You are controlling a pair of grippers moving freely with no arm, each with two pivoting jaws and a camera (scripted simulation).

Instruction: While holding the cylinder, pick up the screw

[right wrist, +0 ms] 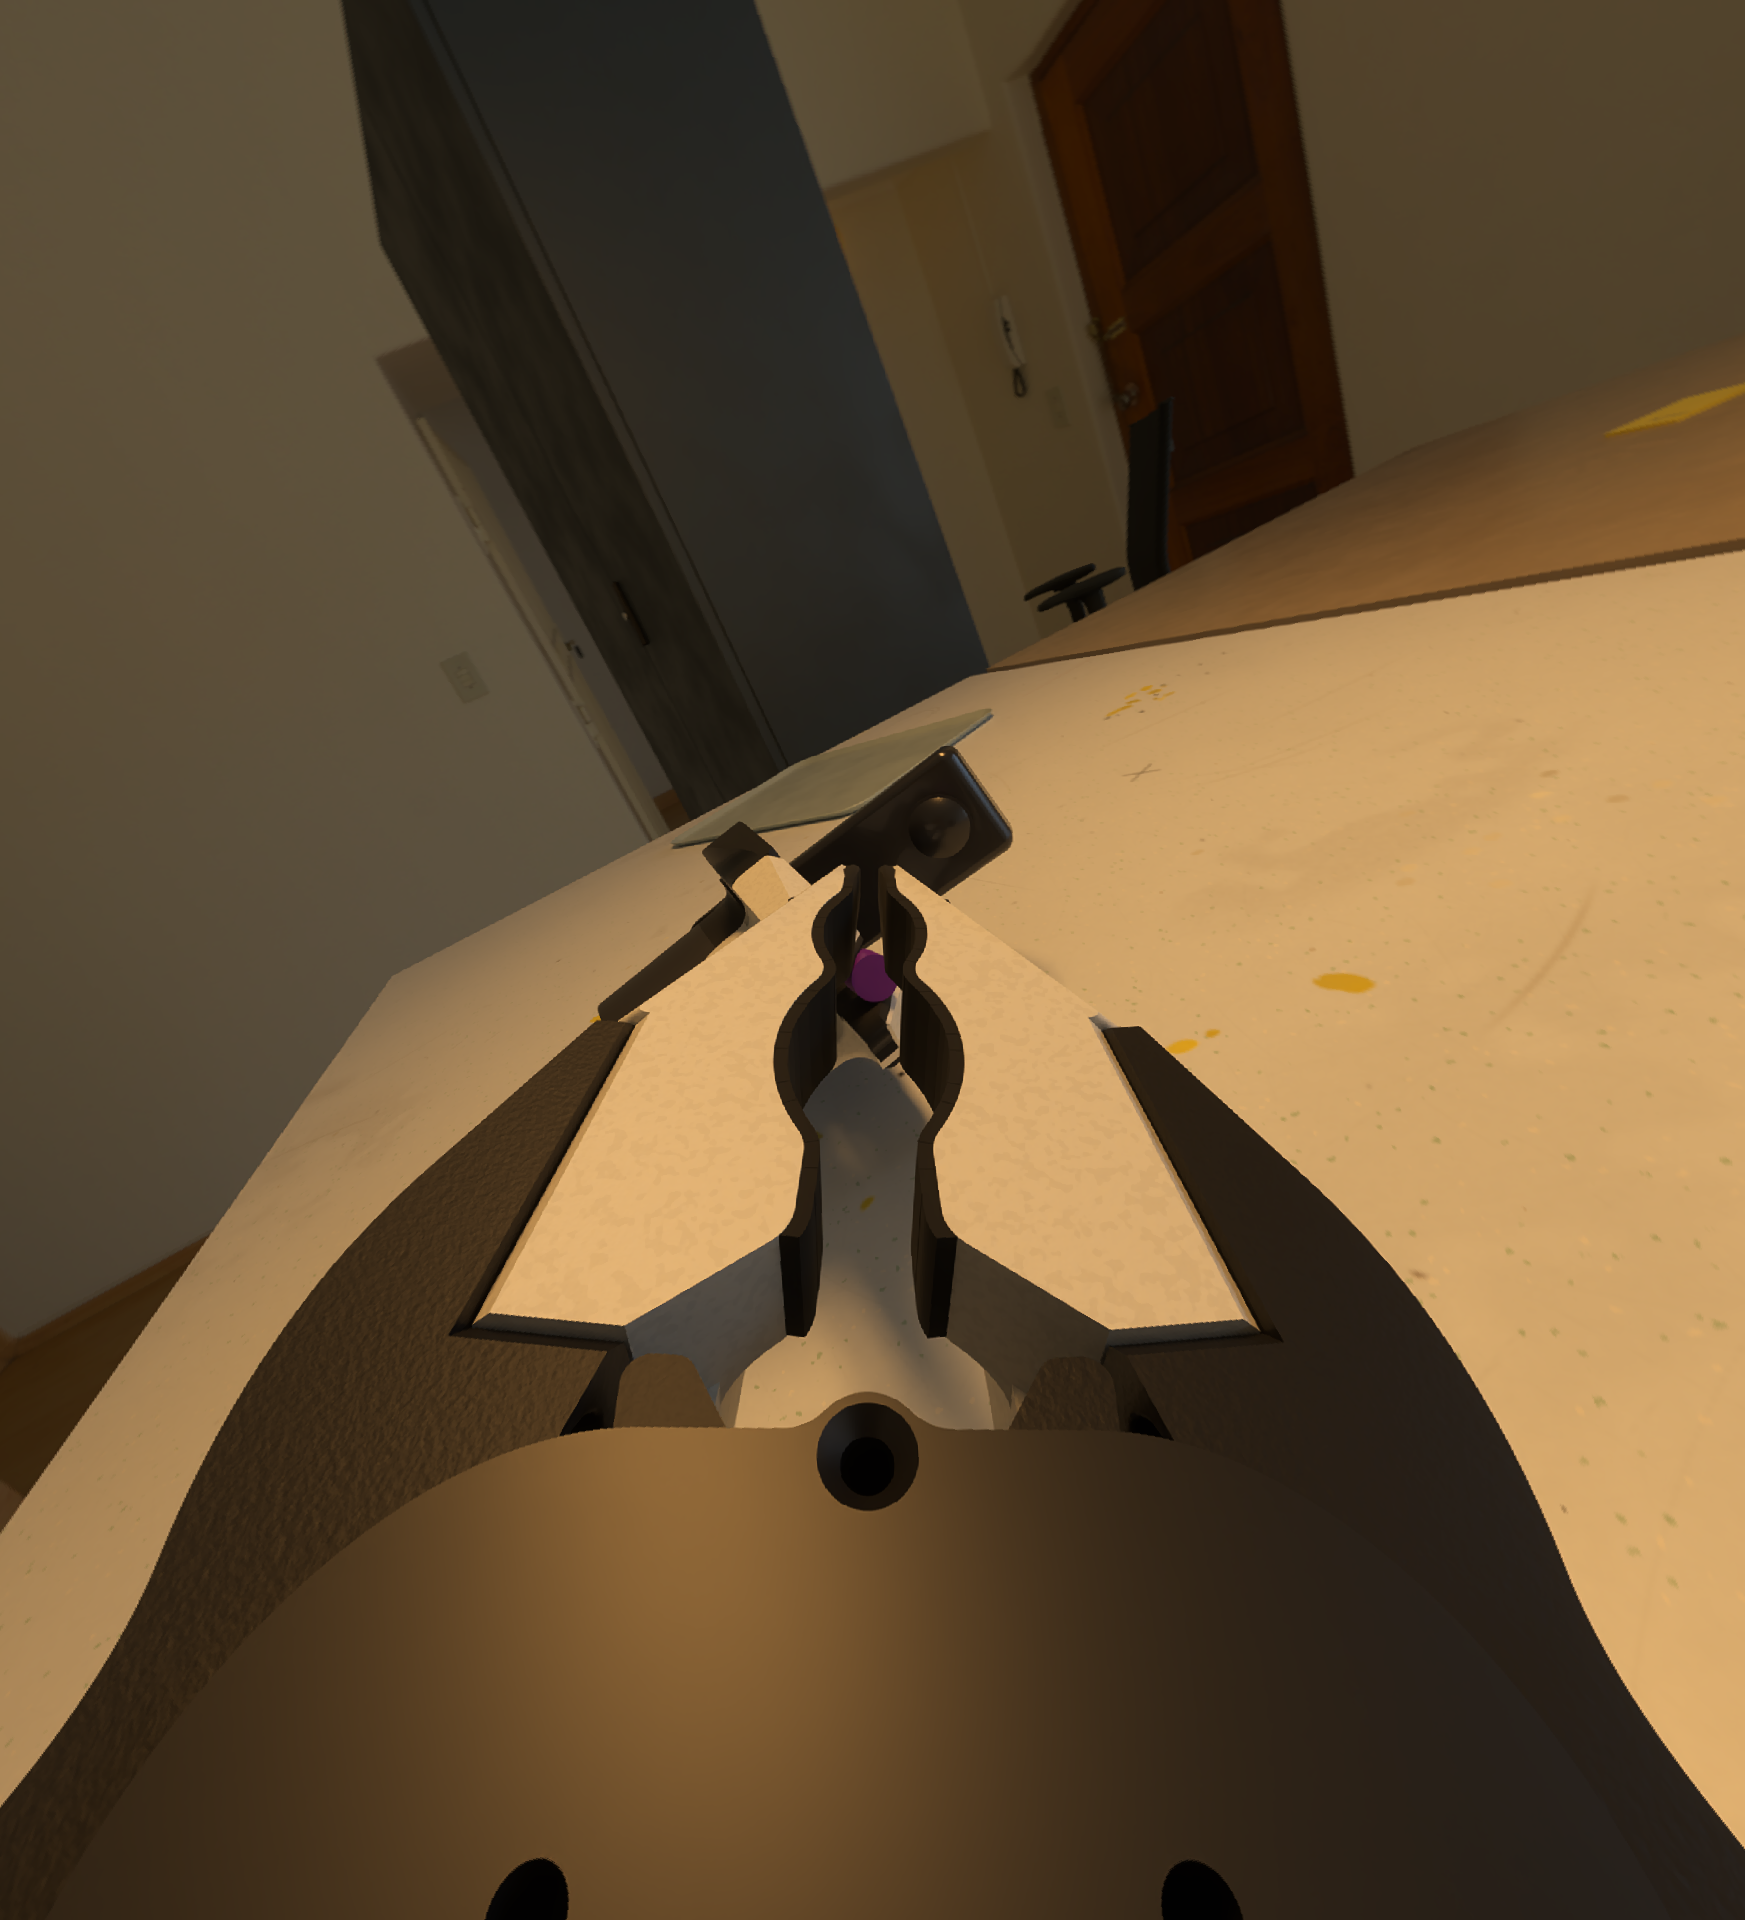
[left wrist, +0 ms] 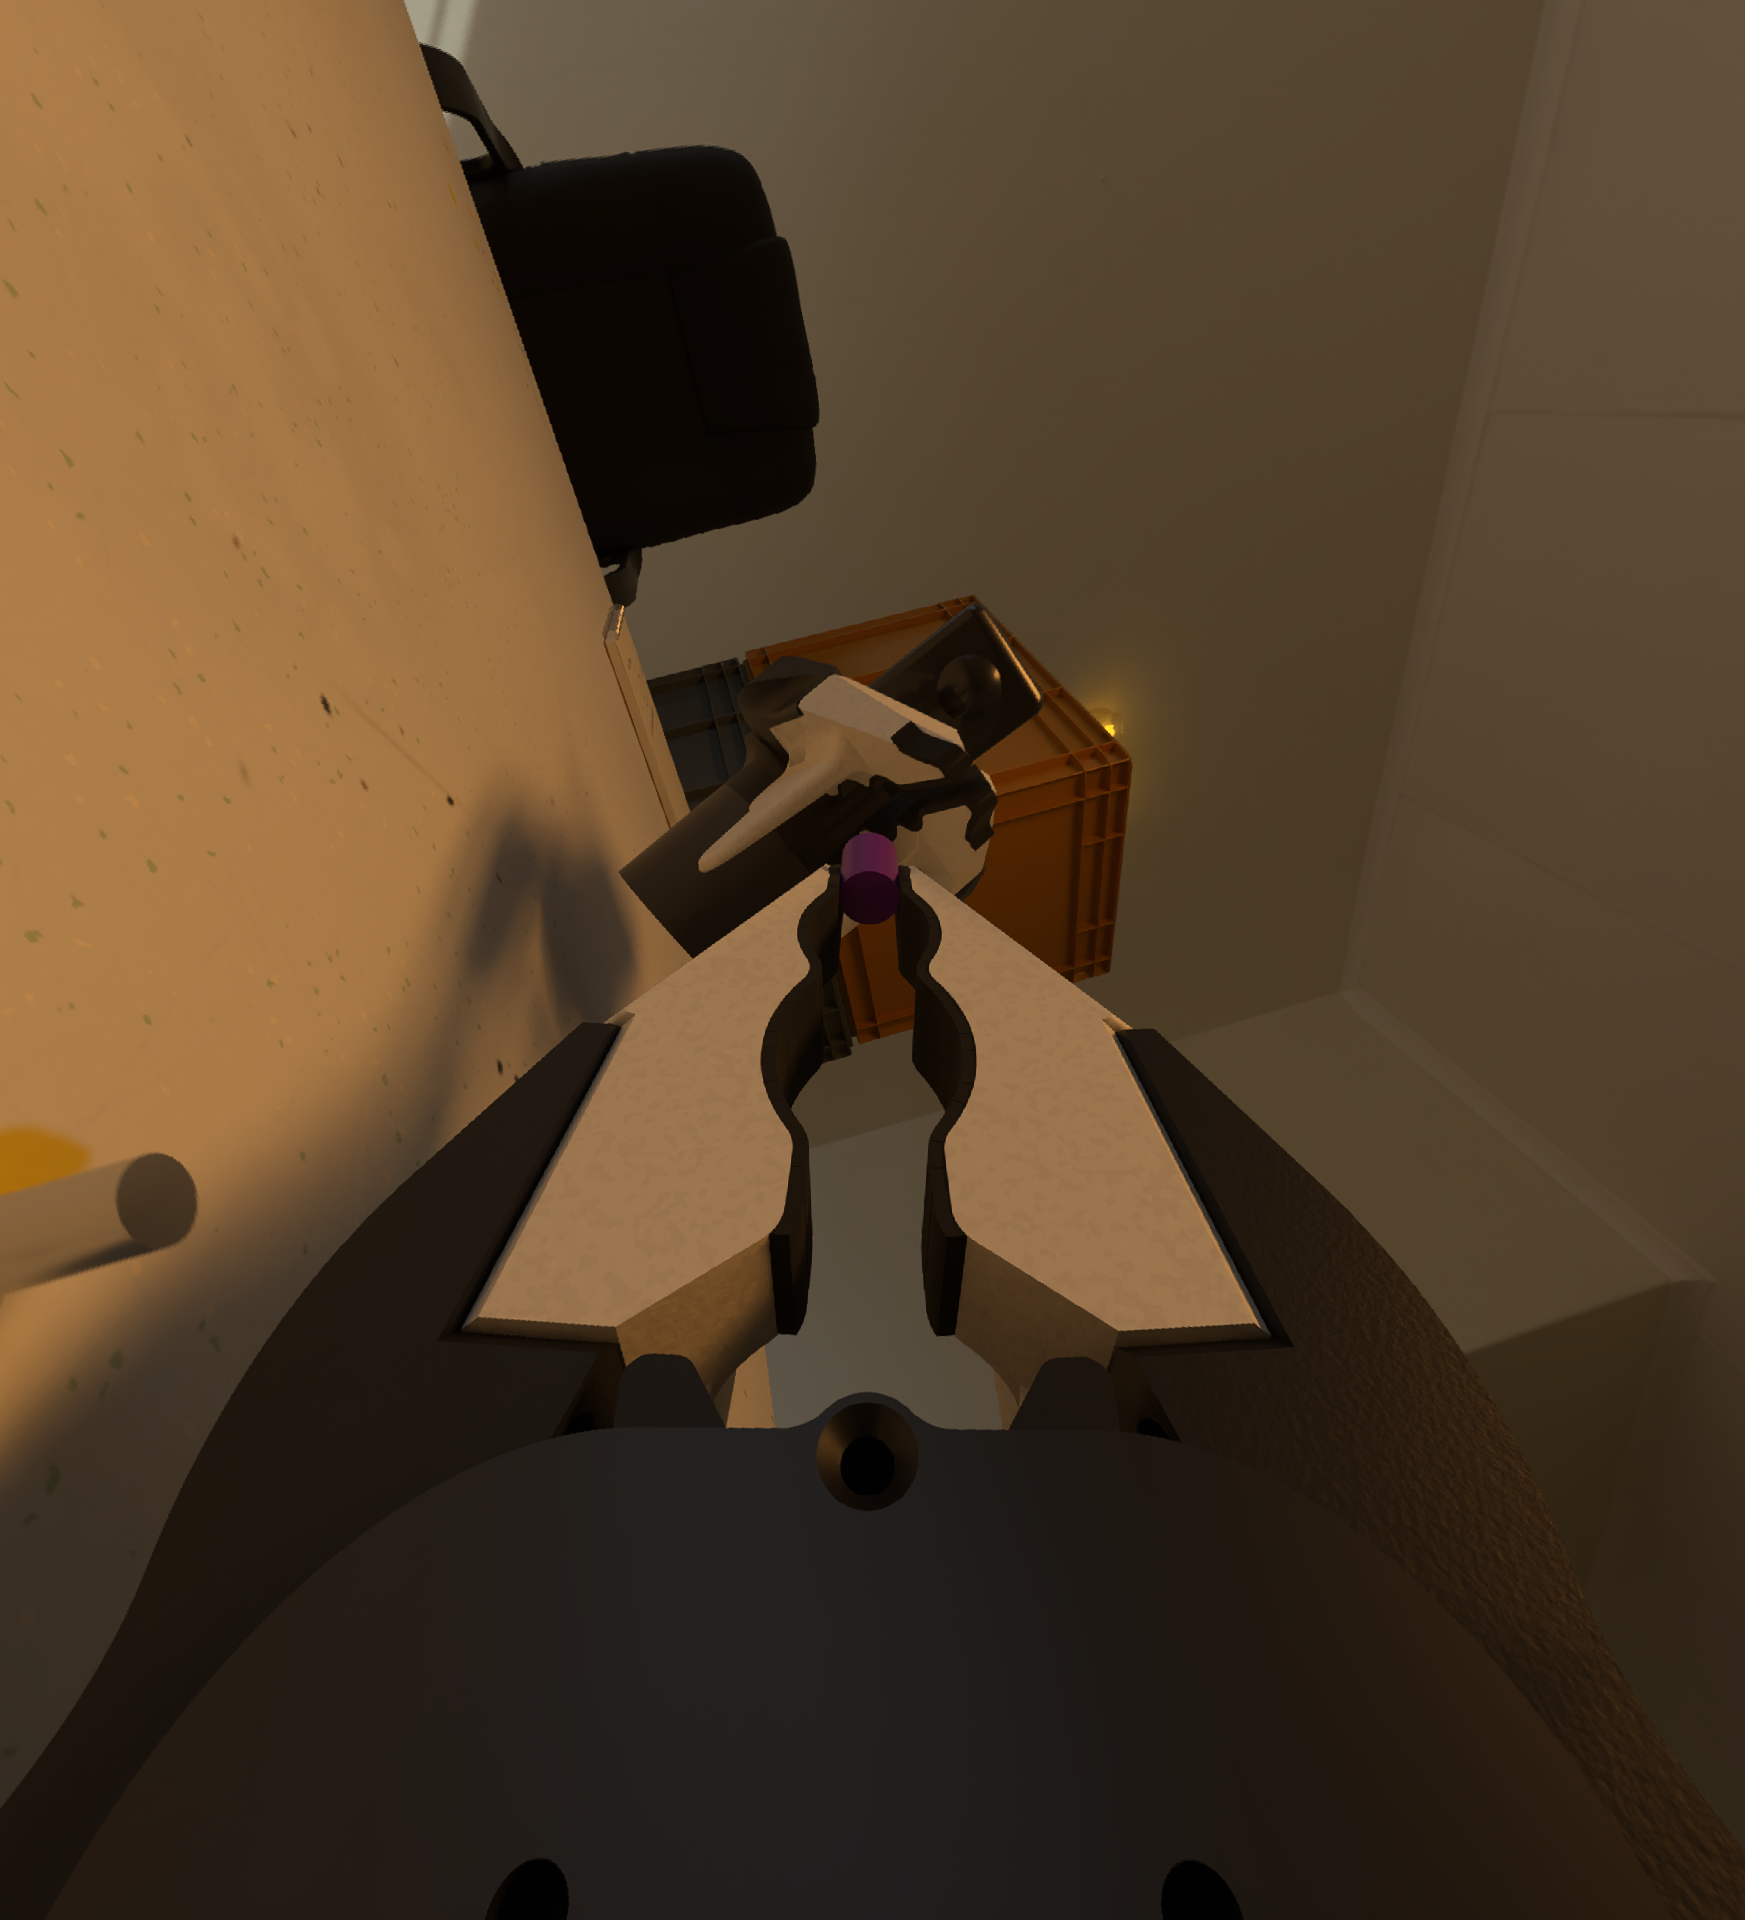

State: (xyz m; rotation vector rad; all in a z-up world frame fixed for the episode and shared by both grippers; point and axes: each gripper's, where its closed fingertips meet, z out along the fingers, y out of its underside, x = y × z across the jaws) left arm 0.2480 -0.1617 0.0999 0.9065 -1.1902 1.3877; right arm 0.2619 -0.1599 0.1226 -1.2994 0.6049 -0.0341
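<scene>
The small purple cylinder (left wrist: 868, 883), rigid and light, is pinched at the left tool (left wrist: 868, 878) tips. The right tool (right wrist: 870, 883) is nearly closed; contents cannot be told. A screw would be gripped across its shank.

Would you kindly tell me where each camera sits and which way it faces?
Left wrist view: on the left gripper, looking along its fingers, tips pinching the purple cylinder; beyond, the right gripper, an orange crate.
Right wrist view: on the right gripper, facing across the table at the left gripper.
Shared: the cylinder, each other's gripper.
</scene>
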